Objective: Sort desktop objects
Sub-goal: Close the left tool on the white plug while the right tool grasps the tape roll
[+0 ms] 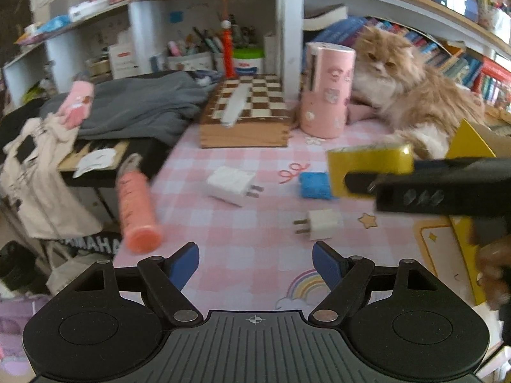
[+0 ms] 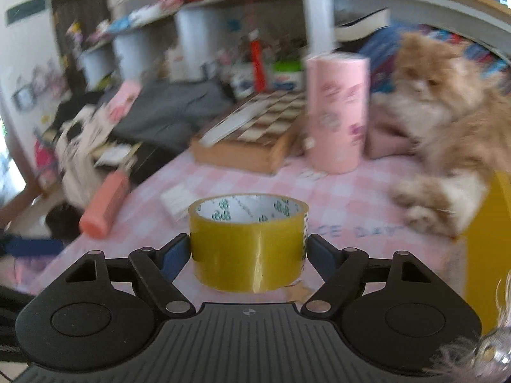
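- Right now my right gripper (image 2: 249,249) holds a roll of yellow-brown packing tape (image 2: 249,242), one pad pressed to each side of the roll, its open core facing up.
- Seen from my left wrist, the tape roll (image 1: 367,162) hangs above the pink checked surface (image 1: 223,223), near a small blue object (image 1: 314,185).
- My left gripper (image 1: 255,258) is open and empty, hovering low over a bare patch of the surface.
- Still lying loose on the surface: a larger white plug adapter (image 1: 231,185), a smaller white plug adapter (image 1: 321,223), and a coral-pink tube (image 1: 137,204) near the left edge.
- Farther back stand a tall pink cylinder (image 1: 327,89) and a wooden chessboard box (image 1: 247,111) with a pale flat object resting across it.
- A fluffy ginger-and-white cat (image 1: 412,92) lies at the back right, its paws (image 2: 424,204) stretched toward the spot where I am working.
- A yellow box (image 2: 488,249) sits at the right edge; I judge it a likely sorting bin, though I cannot be sure.
- Risk: the tape's sides are smooth and curved, and only the pad tips touch it, so a quick swing could let the roll twist or slip out.
- Risk: the cat may swat at the moving tape or shift into my path, knocking the roll or the pink cylinder.
- Risk: the coral tube lies close to the surface edge, so a nudge from my left gripper could roll it off.
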Demonstrator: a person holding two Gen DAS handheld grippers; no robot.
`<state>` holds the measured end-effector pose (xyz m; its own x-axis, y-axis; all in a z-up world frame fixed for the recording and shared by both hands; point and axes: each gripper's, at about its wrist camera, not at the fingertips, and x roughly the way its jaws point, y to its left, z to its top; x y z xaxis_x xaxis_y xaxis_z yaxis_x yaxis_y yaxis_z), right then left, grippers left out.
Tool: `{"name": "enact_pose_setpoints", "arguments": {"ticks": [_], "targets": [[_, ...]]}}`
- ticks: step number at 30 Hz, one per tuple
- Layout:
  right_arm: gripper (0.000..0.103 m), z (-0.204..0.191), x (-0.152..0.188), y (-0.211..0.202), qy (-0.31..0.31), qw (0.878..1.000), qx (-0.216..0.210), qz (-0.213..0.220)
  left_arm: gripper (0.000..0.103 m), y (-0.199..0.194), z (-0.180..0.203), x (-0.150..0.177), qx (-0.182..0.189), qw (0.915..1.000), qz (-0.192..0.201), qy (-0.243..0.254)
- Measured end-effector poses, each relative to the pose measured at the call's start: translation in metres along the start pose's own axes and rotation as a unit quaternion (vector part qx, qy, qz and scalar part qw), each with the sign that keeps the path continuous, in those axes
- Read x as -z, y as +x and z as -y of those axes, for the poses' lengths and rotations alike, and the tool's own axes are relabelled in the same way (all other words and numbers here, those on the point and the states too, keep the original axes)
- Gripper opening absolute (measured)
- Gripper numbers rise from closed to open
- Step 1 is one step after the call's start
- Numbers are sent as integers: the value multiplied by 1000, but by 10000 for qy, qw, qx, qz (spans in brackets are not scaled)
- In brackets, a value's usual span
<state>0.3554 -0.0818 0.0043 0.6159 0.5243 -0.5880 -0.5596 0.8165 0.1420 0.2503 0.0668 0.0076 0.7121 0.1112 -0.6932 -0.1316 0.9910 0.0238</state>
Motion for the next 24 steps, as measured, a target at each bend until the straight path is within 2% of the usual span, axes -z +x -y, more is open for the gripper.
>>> {"name": "enact_pose_setpoints", "arguments": {"ticks": [8,14,18,20,24], "targets": [[77,28,-6,-27,363,9979,492,198,80,45,29,-12,698,9970,17,340],[76,35,-2,-31,315,9971,669,170,66,81,45,-16,737,9962,-166,444],[75,35,2,-27,279,9973,680,11,53,95,47,-12,657,9963,-365,425],[74,33,4,-26,245,9975,660,-39,45,96,45,-10,600,9969,-307,405],[74,29,6,-21,125,9981,585,-155,45,93,39,-10,611,9972,-323,278]]}}
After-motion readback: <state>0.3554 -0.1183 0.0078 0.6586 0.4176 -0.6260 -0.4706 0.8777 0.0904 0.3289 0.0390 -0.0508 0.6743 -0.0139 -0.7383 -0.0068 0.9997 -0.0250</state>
